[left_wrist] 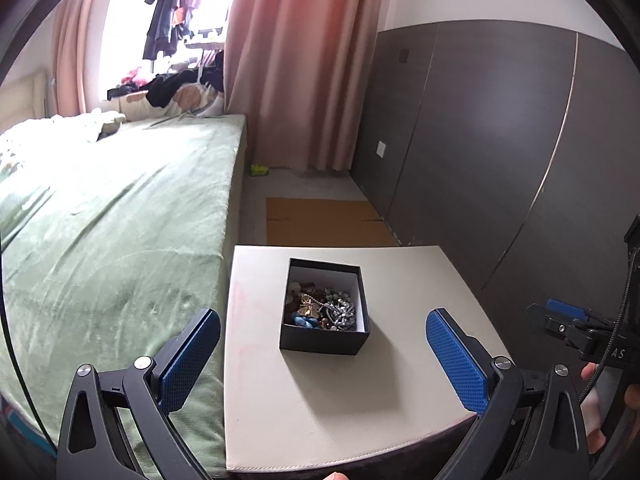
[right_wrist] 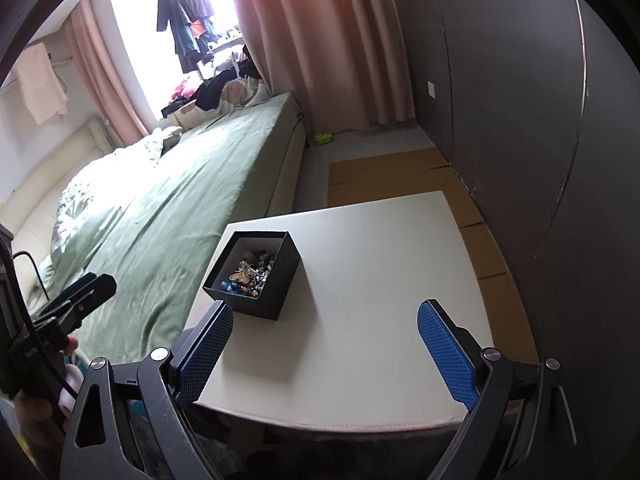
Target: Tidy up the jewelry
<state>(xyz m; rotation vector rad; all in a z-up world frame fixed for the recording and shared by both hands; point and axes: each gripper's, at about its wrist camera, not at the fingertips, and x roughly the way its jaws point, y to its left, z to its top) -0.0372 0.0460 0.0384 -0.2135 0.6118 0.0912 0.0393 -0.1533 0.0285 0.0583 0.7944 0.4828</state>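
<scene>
A small black box (left_wrist: 324, 340) with a white inside stands open on a cream stool top (left_wrist: 400, 360). It holds a tangled heap of jewelry (left_wrist: 322, 308): beads, a gold butterfly piece, silver chains. My left gripper (left_wrist: 322, 336) is open and empty, its blue pads wide apart, short of the box. In the right wrist view the box (right_wrist: 276, 276) sits left of centre with the jewelry (right_wrist: 250, 272) inside. My right gripper (right_wrist: 326, 332) is open and empty, its left pad close to the box's near corner.
A bed with a green cover (left_wrist: 112, 240) runs along the left of the stool. A dark grey wardrobe wall (left_wrist: 500, 140) is on the right. Flat cardboard (left_wrist: 324, 222) lies on the floor beyond the stool. Pink curtains (left_wrist: 304, 60) hang at the back.
</scene>
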